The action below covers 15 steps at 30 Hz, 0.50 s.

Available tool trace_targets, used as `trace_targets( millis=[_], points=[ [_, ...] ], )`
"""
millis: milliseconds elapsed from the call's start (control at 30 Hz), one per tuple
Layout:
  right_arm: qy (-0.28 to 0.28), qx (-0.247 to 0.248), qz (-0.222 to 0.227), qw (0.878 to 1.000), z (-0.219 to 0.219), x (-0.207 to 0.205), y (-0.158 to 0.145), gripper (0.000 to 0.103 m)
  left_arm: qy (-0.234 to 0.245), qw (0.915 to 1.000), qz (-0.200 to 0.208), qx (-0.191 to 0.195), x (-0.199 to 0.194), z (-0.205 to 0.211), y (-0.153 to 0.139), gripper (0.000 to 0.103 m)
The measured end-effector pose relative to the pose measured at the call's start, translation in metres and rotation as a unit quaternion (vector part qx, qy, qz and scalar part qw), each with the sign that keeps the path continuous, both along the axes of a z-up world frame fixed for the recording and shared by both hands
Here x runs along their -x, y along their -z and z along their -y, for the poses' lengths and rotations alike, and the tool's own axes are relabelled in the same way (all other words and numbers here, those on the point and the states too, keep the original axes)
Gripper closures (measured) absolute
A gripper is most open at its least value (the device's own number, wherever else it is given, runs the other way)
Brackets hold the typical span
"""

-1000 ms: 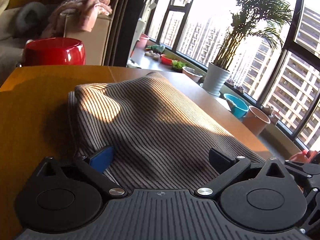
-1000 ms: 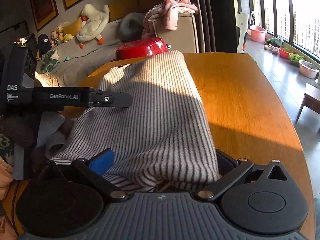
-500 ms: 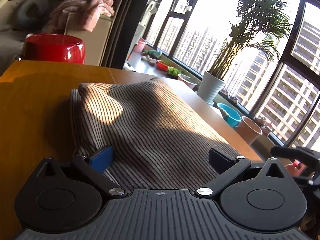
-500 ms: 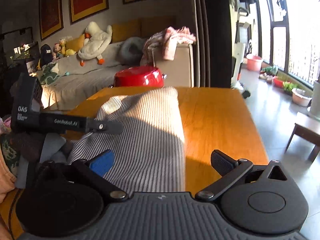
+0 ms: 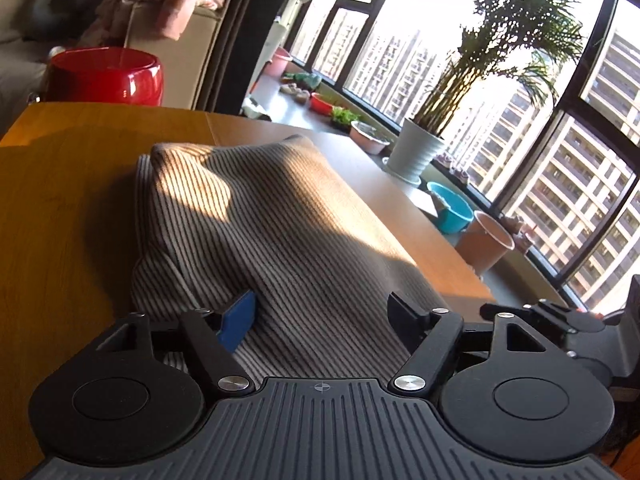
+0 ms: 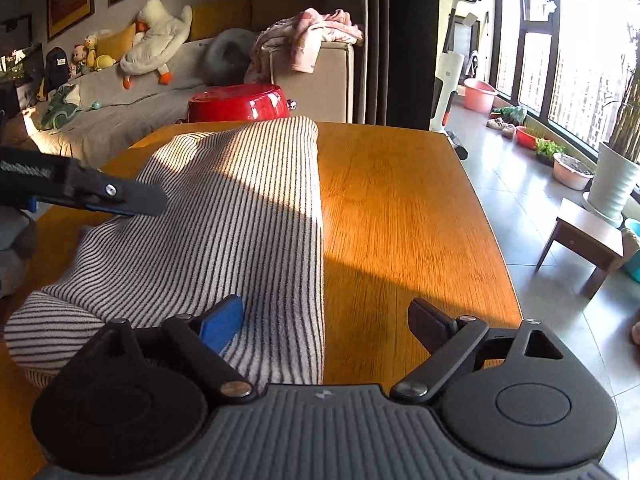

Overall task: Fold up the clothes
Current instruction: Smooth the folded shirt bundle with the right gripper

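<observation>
Sunlit wooden table [image 6: 400, 208] held a striped knit top [image 6: 240, 216] lying lengthwise, its long axis running away from both grippers toward the red pot [image 6: 240, 102] past the far edge. Left of the top's near end, the left gripper [image 5: 324, 316] had just been closing, jaws straddling fabric but not pinching it yet. Right of that, the right gripper [image 6: 326, 320] had been closing too, still apart, only its blue pad over cloth. Risk: uneven bites could skew the fold, or catch one layer only.
</observation>
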State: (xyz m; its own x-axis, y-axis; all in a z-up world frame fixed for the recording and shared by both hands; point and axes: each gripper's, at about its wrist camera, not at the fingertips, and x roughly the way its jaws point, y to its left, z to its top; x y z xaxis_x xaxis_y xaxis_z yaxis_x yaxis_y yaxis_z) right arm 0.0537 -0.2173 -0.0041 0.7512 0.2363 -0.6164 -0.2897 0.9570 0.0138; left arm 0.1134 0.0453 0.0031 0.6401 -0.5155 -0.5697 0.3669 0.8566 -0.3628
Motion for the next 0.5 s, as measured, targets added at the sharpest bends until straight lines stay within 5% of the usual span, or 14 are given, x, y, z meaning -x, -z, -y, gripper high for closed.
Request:
trace_targets(
  millis=[267, 500],
  points=[
    [-0.037, -0.029, 0.055, 0.997, -0.005, 0.012, -0.030, 0.020, -0.003, 1.0000, 0.001, 0.006, -0.001, -0.003, 0.004, 0.028],
    [-0.045, -0.027, -0.008, 0.999, -0.018, 0.005, -0.003, 0.020, -0.011, 0.9999, -0.005, 0.007, -0.001, -0.005, 0.001, 0.027]
  ],
)
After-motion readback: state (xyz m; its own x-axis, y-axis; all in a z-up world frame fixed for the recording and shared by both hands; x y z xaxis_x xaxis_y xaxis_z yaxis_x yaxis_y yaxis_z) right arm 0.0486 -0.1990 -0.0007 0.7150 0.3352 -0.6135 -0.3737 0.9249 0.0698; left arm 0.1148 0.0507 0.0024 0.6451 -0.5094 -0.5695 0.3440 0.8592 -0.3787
